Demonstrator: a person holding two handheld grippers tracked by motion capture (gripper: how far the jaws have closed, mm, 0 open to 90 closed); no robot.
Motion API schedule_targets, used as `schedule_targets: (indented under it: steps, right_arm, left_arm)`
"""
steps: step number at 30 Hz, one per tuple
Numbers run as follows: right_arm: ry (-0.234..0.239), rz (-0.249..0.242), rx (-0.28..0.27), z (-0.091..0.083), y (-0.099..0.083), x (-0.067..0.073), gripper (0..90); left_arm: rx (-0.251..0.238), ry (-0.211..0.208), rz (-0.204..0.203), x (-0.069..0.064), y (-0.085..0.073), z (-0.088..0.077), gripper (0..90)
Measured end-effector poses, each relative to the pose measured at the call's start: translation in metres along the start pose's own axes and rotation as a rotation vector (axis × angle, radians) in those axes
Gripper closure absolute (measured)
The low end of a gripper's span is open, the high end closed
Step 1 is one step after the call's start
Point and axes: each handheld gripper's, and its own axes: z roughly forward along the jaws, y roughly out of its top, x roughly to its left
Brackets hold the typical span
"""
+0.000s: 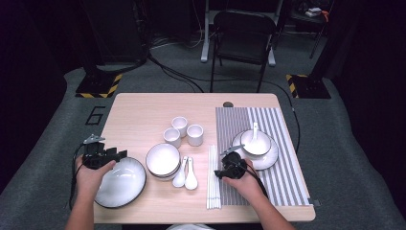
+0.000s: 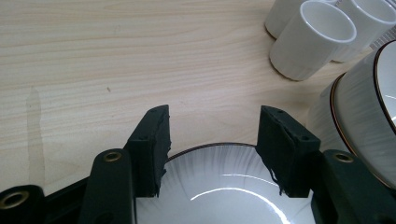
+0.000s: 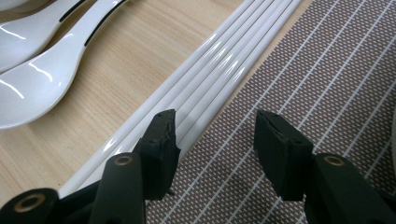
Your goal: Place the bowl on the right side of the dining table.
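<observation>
R gripper (image 3: 212,128) open; chopsticks (image 3: 201,79) just beside its jaw.

Lab or studio: dark surround, floor cables (image 1: 167,72), hazard-striped stand bases (image 1: 98,86), lone table (image 1: 139,110), folding chair (image 1: 242,38).

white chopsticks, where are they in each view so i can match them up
High view: the white chopsticks lie lengthwise along the left edge of the striped placemat, beside the right gripper.
Right gripper view: they run diagonally above its left jaw.
Left gripper view: not in it.
Shared landmark: the two white spoons.
</observation>
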Motion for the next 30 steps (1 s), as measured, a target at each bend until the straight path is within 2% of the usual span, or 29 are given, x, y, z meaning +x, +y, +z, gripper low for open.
schedule_targets:
  steps: [2,10,24,30]
  right_arm:
    - [0.0,-0.001,0.002,0.0,0.0002,-0.0001,49.8]
    - [0.003,0.009,-0.003,0.0,-0.0001,-0.0021,50.2]
    - [-0.012,-0.005,-0.004,0.0014,0.0012,0.0008,51.5]
    - [-0.002,-0.007,-0.005,0.0009,0.0008,-0.0014,53.3]
  left_arm:
    - [-0.011,-0.001,-0.007,-0.0001,-0.0003,0.0003,44.5]
    - [-0.004,-0.002,-0.007,0.0005,-0.0004,-0.0004,44.5]
    - [-0.001,-0.001,-0.007,0.0009,0.0,-0.0006,44.5]
    - [-0.012,0.002,-0.015,0.0011,-0.0002,-0.0006,44.5]
